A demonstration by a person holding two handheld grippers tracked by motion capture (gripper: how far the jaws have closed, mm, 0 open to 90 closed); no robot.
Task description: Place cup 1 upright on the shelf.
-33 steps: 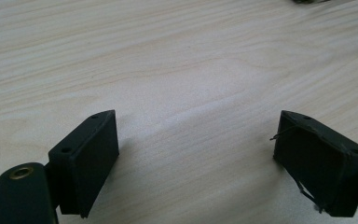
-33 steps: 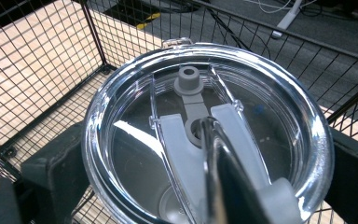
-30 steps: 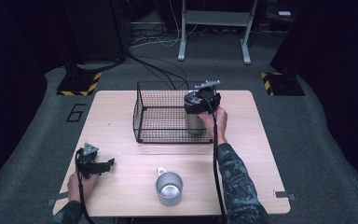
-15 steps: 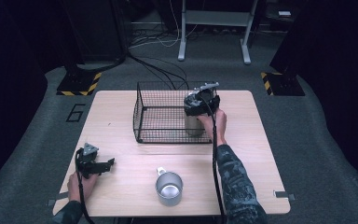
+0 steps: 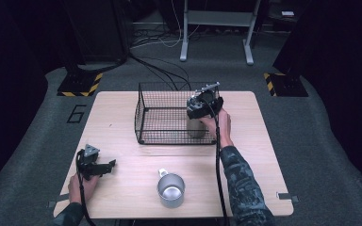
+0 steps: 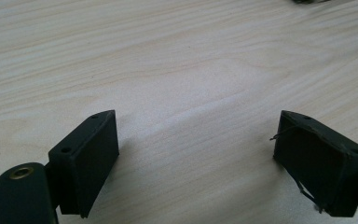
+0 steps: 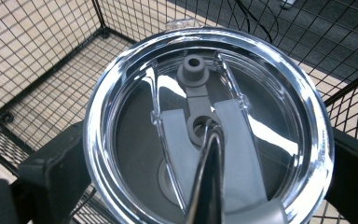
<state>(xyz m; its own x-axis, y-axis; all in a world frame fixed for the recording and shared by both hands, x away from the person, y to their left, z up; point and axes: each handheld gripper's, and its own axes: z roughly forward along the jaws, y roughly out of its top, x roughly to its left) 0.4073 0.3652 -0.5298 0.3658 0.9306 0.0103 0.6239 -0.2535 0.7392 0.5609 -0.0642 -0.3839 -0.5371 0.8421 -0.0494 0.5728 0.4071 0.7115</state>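
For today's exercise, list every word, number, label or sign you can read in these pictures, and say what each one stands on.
"6": a large dark numeral on the grey floor, just off the table's far left corner.
Yellow-and-black hazard stripes mark the floor stands; they carry no letters.
Nothing is written on the clear lid, the metal mug or the wire basket.

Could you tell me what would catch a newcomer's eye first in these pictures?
Probably the black wire basket at the far middle of the wooden table, where the right hand-held gripper grips a lidded tumbler in its right corner. Next, the open metal mug standing alone near the front edge. The left hand-held gripper rests at the front left, holding nothing.
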